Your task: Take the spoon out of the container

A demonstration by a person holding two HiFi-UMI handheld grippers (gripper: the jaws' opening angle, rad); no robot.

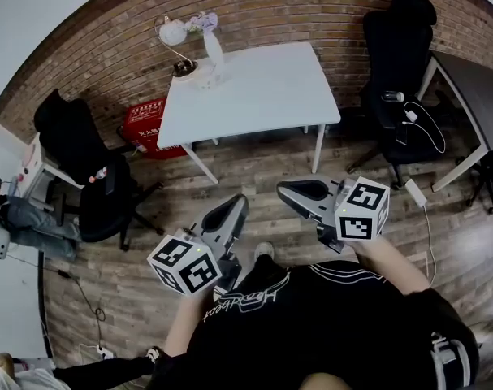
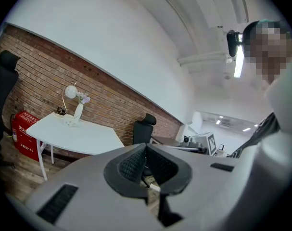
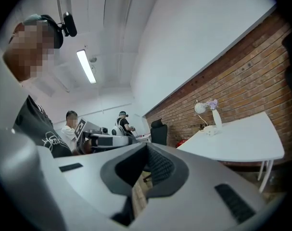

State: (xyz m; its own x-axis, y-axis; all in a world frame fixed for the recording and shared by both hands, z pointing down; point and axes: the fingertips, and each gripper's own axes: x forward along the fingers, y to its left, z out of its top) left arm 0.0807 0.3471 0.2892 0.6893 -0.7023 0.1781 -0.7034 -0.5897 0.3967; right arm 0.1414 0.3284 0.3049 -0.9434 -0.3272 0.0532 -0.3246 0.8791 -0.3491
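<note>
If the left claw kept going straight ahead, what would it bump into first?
Probably the black chair past the table. It shows just above the tips of the shut left claw, while the table stays off to the left. Depth is hard to judge here, so that's a guess.

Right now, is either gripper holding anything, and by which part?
Nothing is held: the left gripper and the right gripper both have their jaws shut together, empty.
</note>
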